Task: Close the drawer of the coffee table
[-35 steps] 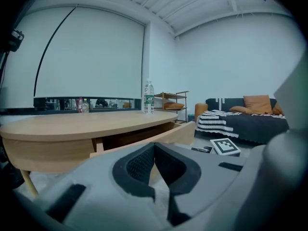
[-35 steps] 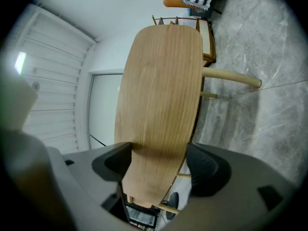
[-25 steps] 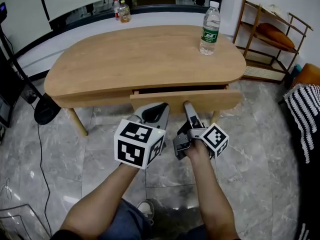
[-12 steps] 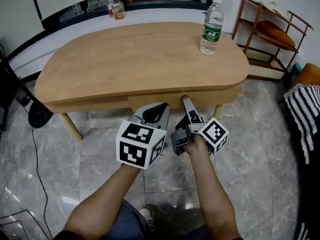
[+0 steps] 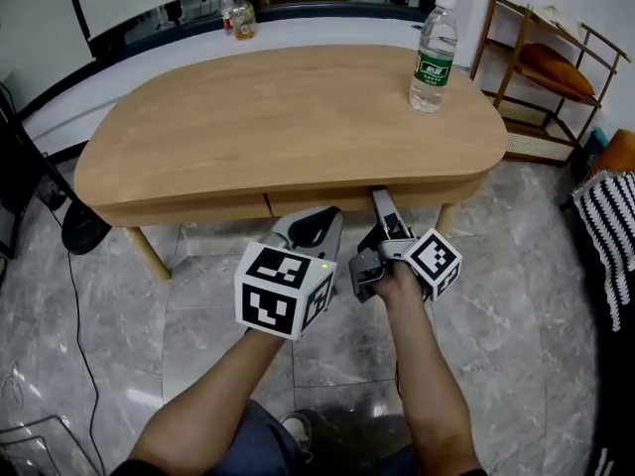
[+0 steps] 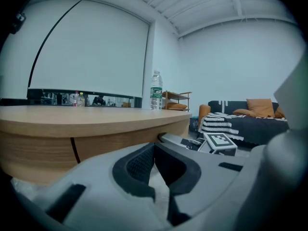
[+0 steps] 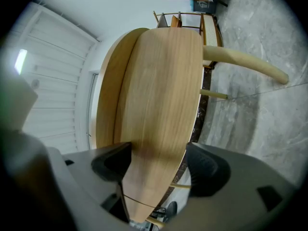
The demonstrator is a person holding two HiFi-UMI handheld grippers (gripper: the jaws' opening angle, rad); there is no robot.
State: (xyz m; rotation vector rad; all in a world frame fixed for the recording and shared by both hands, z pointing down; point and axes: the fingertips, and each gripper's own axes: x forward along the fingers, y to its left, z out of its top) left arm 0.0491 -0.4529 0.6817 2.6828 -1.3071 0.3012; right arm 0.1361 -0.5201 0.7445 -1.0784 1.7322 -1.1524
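Both tongs are empty, the grey left gripper (image 5: 316,221) closed and the grey right gripper (image 5: 380,202) spread wide, so press the light-wood drawer front (image 5: 317,203) squarely until flush.

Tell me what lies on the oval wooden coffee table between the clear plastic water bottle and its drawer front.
Nothing: the head view shows only bare tabletop between the clear plastic water bottle and the wooden drawer front.

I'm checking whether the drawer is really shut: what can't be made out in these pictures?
- Drawer seam: head view, the overhang of the table shades it; flushness unclear.
- Right gripper tips: head view, tucked under the table edge; contact unclear.
- Bottle label: head view, too small to read.
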